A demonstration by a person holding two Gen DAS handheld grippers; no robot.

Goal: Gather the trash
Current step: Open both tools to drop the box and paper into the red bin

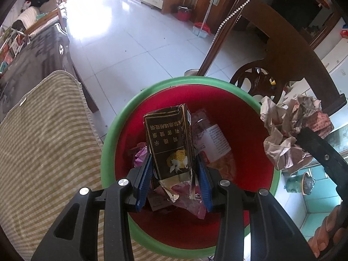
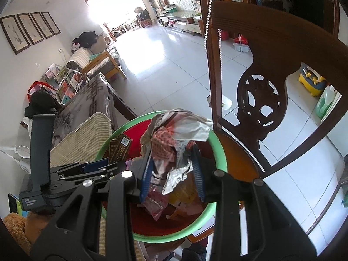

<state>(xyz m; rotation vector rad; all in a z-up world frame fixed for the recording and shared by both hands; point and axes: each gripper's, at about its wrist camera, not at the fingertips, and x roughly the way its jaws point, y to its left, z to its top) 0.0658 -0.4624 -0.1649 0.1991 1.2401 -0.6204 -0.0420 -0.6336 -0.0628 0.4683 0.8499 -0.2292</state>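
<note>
Left tool (image 1: 174,178) grips torn dark carton (image 1: 168,145).

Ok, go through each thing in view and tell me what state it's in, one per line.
Left gripper: shut on the cigarette box.
Cigarette box: torn open, held over the bin.
Right gripper: shut on the crumpled paper.
Crumpled paper: wadded, held above the bin.
Bin: open, partly filled with trash.

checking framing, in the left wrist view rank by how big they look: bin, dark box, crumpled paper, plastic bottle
1. bin, by far the largest.
2. dark box and crumpled paper look about alike; both hang near the camera, so unranked.
3. plastic bottle, partly hidden behind the box.
</note>
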